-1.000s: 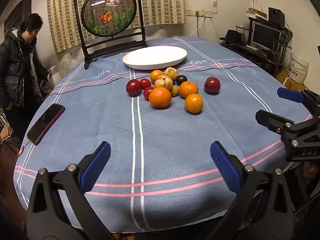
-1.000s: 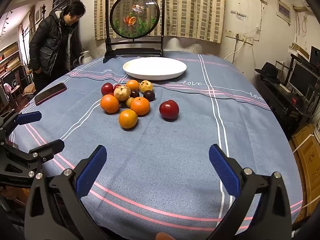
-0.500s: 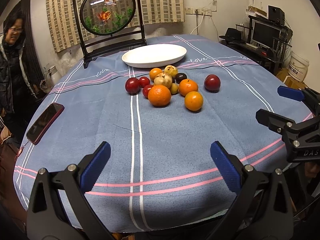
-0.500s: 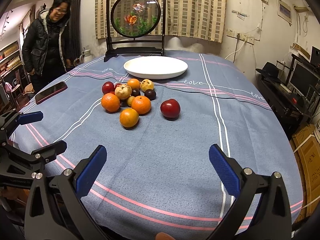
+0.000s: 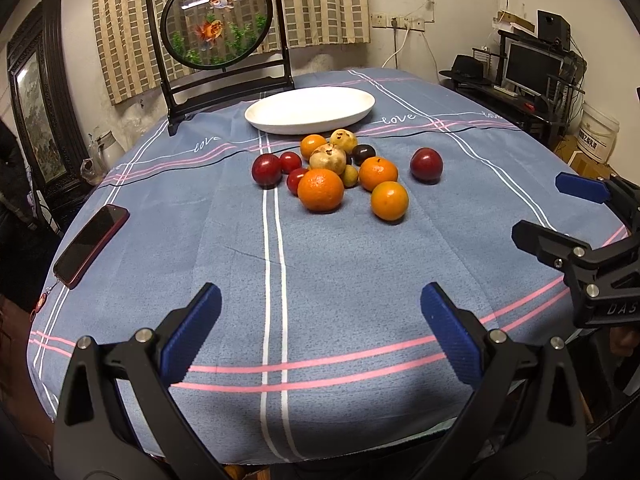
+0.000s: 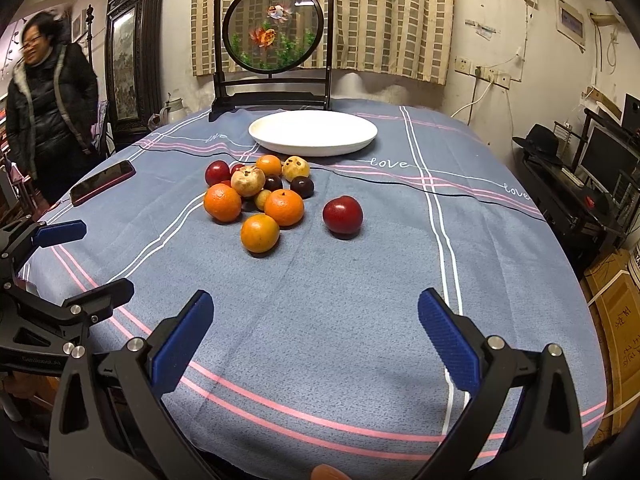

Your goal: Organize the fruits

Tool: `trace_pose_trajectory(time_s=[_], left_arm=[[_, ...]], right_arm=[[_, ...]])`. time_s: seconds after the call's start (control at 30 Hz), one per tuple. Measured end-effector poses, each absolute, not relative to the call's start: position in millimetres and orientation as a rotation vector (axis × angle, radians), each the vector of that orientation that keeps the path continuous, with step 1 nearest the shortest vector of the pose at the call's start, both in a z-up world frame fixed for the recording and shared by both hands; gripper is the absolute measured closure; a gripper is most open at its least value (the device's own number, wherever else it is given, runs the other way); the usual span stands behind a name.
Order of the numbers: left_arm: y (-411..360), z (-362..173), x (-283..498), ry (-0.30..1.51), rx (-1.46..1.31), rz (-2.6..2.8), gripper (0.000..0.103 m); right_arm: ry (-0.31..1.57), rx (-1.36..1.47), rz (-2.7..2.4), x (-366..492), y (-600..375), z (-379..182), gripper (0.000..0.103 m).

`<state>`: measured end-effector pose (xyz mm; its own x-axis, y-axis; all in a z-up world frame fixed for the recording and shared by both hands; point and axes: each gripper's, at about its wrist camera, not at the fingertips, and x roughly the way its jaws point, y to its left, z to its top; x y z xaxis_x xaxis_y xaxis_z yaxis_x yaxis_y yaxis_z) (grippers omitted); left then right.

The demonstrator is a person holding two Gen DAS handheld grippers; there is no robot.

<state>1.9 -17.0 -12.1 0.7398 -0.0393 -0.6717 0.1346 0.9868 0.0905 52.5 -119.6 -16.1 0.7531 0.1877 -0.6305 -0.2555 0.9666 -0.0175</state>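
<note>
A cluster of fruit lies mid-table on the blue cloth: a big orange (image 5: 320, 189) (image 6: 222, 202), two more oranges (image 5: 389, 201) (image 6: 260, 233), dark red plums, pale speckled fruits (image 5: 328, 157) (image 6: 248, 180). One red plum (image 5: 426, 165) (image 6: 343, 210) sits apart to the right. Behind them stands an empty white plate (image 5: 310, 110) (image 6: 313, 132). My left gripper (image 5: 320, 322) is open near the table's front edge, nothing between its blue pads. My right gripper (image 6: 316, 326) is likewise open and empty, well short of the fruit.
A red phone (image 5: 91, 245) (image 6: 103, 182) lies near the table's left edge. A round goldfish screen on a black stand (image 5: 218, 26) (image 6: 274, 36) rises behind the plate. A person in a dark coat (image 6: 44, 104) stands at the far left. A desk with a monitor (image 5: 528, 66) is on the right.
The person at the left has shifted and left the left wrist view. Both grippers and the fruit stay nearly where they were.
</note>
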Motion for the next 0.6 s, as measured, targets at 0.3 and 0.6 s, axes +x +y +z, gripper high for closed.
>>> trace_pose_trajectory(time_s=[0.3, 0.6], left_arm=[[-16.3, -12.8, 2.1, 0.734, 0.137, -0.093, 0.002], [-15.2, -14.2, 1.5, 0.739, 0.140, -0.092, 0.002]], right_arm=[[0.679, -0.109, 0.242, 52.8, -116.9, -15.2, 0.001], [0.679, -0.110, 0.244, 53.1, -116.2, -15.0, 0.001]])
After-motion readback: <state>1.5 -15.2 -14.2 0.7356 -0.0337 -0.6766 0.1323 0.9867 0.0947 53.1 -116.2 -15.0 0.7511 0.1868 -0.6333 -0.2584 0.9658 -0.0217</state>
